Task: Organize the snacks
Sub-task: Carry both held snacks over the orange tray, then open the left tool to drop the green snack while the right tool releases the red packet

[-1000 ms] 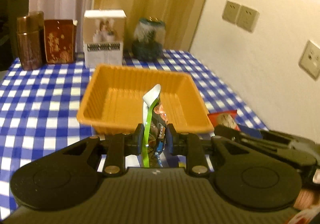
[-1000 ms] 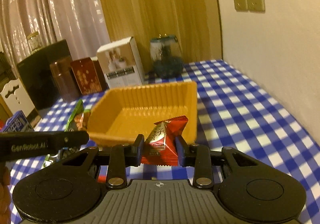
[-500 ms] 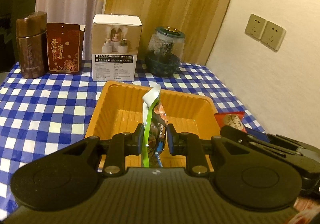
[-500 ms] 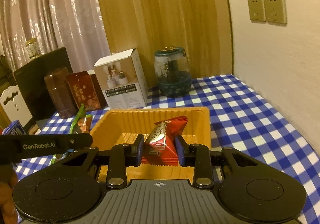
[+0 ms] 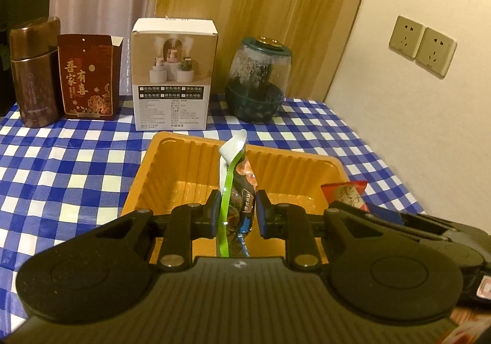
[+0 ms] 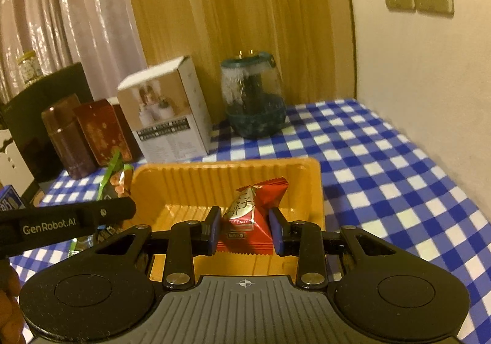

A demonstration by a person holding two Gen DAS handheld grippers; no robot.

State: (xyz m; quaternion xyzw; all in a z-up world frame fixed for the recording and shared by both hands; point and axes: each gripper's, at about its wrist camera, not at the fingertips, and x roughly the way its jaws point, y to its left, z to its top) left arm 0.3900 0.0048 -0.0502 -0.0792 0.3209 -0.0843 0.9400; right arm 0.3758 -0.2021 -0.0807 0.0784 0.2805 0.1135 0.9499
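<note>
An empty orange tray (image 5: 190, 172) sits on the blue checked tablecloth, also in the right wrist view (image 6: 190, 187). My left gripper (image 5: 236, 210) is shut on a green-edged snack packet (image 5: 233, 178), held upright over the tray's near part. My right gripper (image 6: 245, 229) is shut on a red snack packet (image 6: 254, 215) over the tray's near right part. The red packet shows at the right of the left wrist view (image 5: 346, 195). The green packet shows at the left of the right wrist view (image 6: 115, 173).
Behind the tray stand a brown canister (image 5: 32, 77), a red box (image 5: 87, 77), a white carton (image 5: 173, 77) and a dark glass jar (image 5: 257, 80). The wall with sockets (image 5: 422, 49) borders the table on the right. A blue box (image 6: 9, 204) lies at far left.
Both grippers have moved forward over the tray with their packets still held. The tray now lies directly beneath them, and the boxes at the back look nearer.
</note>
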